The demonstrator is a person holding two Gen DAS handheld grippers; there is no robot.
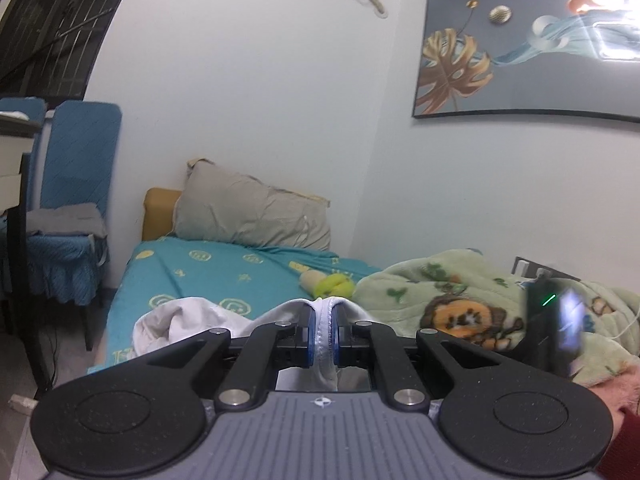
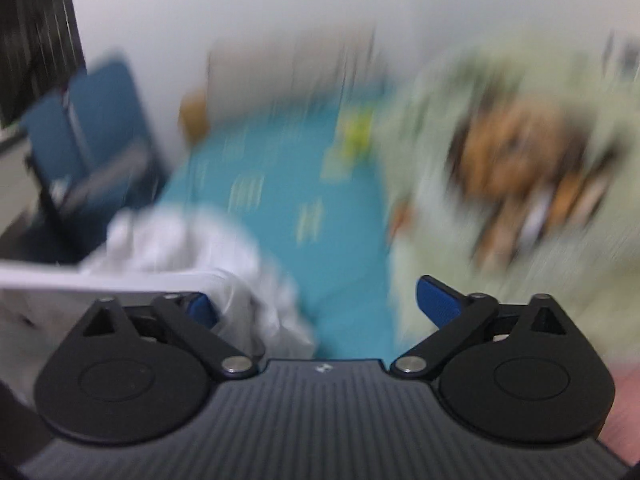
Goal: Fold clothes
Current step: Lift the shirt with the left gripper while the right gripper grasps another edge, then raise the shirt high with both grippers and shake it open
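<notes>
Left gripper (image 1: 324, 330): jaws drawn narrow, the blue pads clamped on a stitched edge of the white cloth garment (image 1: 188, 322), which is pinched upright between them. The rest of the garment lies bunched at 9 o'clock from the fingers, resting on the teal bed sheet with yellow smiley prints (image 1: 208, 276).

Right gripper (image 2: 316, 308): jaws spread wide, nothing between them. This view is heavily motion-blurred. The white garment (image 2: 192, 252) shows at 9 to 10 o'clock from the gripper, against the left blue pad; whether it touches the pad cannot be told. The teal sheet (image 2: 344, 260) lies straight ahead at 12 o'clock.

Surroundings, left wrist view: a grey rumpled pillow (image 1: 252, 216) at 12 o'clock at the head of the bed; a pale green fleece blanket with an orange lion print (image 1: 460, 304) at 2 o'clock; a small yellow-green soft toy (image 1: 334, 284) just beside the blanket's edge; a blue quilted chair (image 1: 76, 200) at 10 o'clock; a large framed picture with gold leaves (image 1: 520, 44) on the wall at 1 o'clock
</notes>
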